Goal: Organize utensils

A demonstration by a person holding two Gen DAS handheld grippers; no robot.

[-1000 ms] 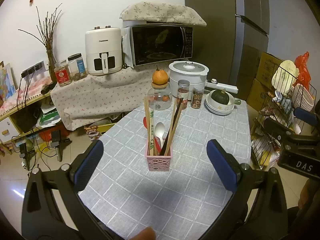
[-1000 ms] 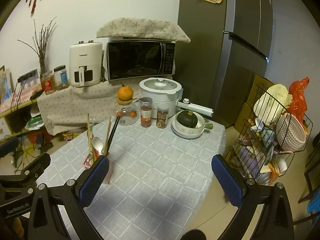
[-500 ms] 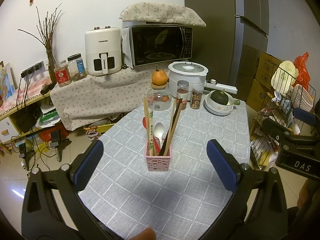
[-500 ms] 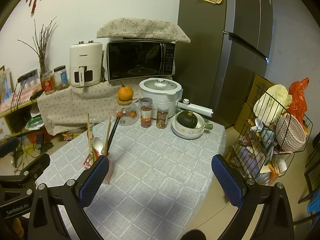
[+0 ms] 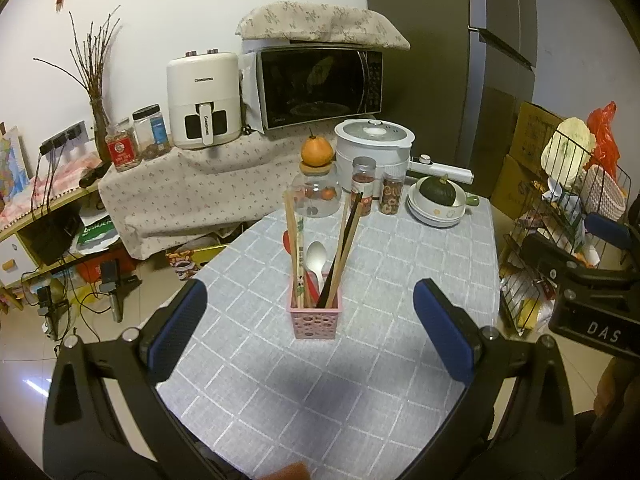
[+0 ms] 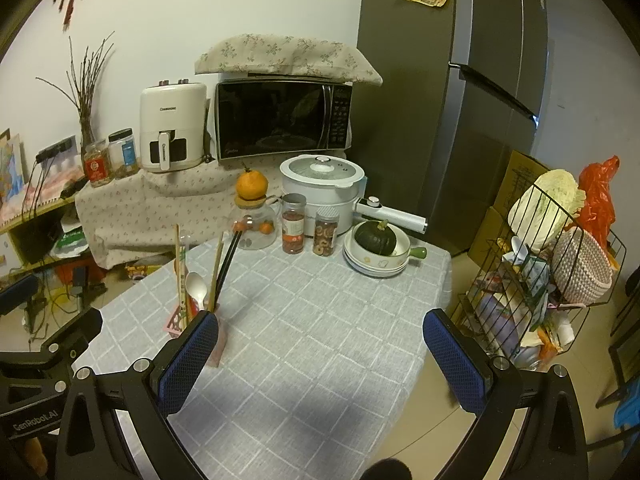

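Ahead of the wide-open, empty left gripper (image 5: 310, 304) stands the pink holder (image 5: 316, 318); right gripper (image 6: 320, 330) likewise.

Camera setup: two wrist fisheyes, both above the near table edge, facing the back wall.

My left wrist view looks forward and down, centred on the pink utensil holder (image 5: 316, 318), fairly near. My right wrist view sits further right and a little back; the same holder (image 6: 176, 323) falls at its lower left. Both share the grey checked tablecloth (image 5: 400, 272), microwave (image 6: 282, 118) and wire rack (image 6: 560, 272).
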